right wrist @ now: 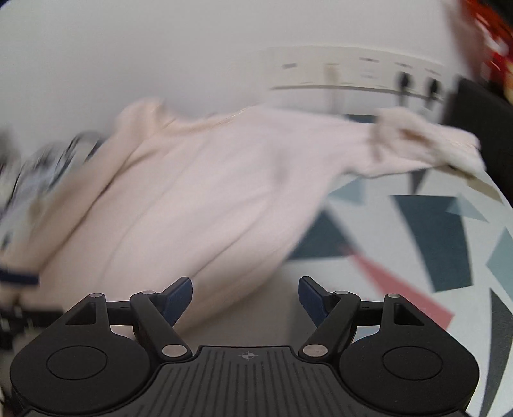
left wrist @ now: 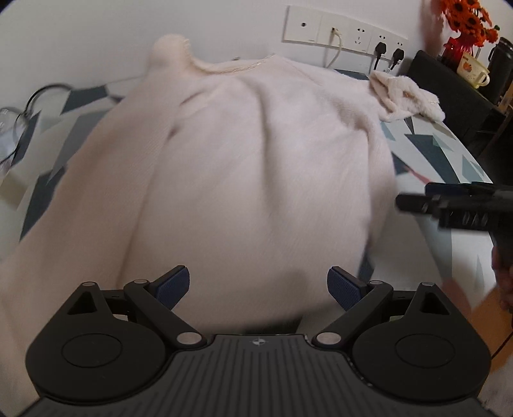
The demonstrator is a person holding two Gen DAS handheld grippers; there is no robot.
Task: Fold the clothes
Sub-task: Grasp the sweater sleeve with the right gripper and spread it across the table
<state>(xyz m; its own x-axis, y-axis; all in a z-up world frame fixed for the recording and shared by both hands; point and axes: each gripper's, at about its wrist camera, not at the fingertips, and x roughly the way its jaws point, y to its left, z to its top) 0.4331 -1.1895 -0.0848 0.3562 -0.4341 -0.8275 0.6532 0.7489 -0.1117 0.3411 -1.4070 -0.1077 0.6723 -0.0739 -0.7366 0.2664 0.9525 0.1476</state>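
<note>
A pale pink fuzzy sweater [left wrist: 250, 154] lies spread over a table with a geometric patterned cloth [left wrist: 449, 150]. Its collar is at the far side by the wall, and one fluffy cuff [left wrist: 404, 96] lies at the far right. My left gripper [left wrist: 258, 285] hovers open over the sweater's near part, with nothing between its blue pads. In the left wrist view my right gripper [left wrist: 413, 202] reaches in from the right, beside the sweater's right edge. The blurred right wrist view shows my right gripper [right wrist: 245, 296] open over the sweater's [right wrist: 192, 192] near edge, pads apart and free of the cloth.
A strip of wall sockets [left wrist: 346, 32] with plugged cables runs along the white wall behind the table. A dark chair back [left wrist: 449, 93], a cup [left wrist: 473, 69] and orange flowers [left wrist: 465, 19] stand at the far right. Glass items [left wrist: 19, 118] sit at the table's left.
</note>
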